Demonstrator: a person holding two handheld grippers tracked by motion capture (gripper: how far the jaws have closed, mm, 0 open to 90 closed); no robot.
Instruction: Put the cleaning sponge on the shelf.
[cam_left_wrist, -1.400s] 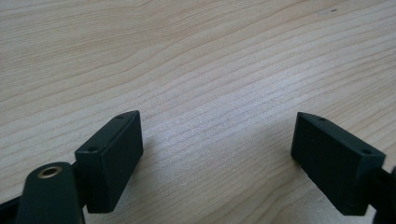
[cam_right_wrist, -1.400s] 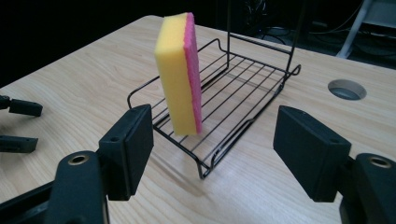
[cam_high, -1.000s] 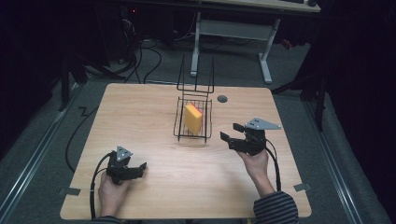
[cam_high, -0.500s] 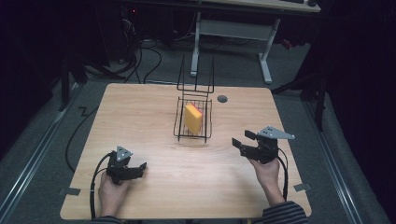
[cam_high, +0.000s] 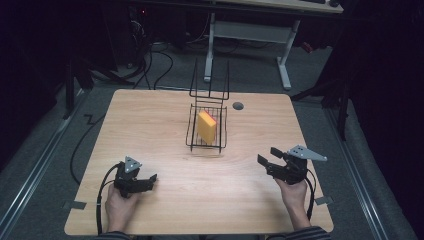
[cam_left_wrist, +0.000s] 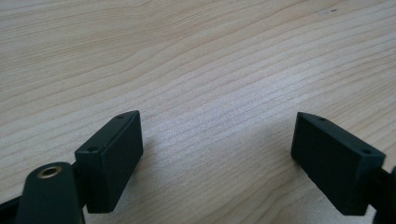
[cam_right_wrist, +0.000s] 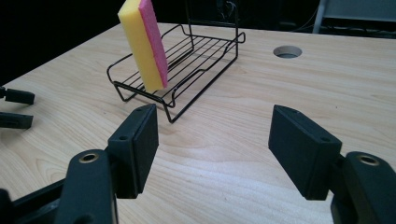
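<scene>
The sponge was a yellow block with a pink face, and it stood on its edge, tilted, inside the black wire rack near the middle of the bench. It was well apart from both tongs, between them and toward the far edge. The left tongs by the near left corner were wide open and empty, and the right tongs by the right edge, just closing a little, were also open with nothing between them.

From my seat, the only obstacle on the tabletop is the wire rack at upper centre of the high view, with a sponge standing tilted inside it. Bare wood lies between it and my right tongs at lower right, and all around my left tongs at lower left.
</scene>
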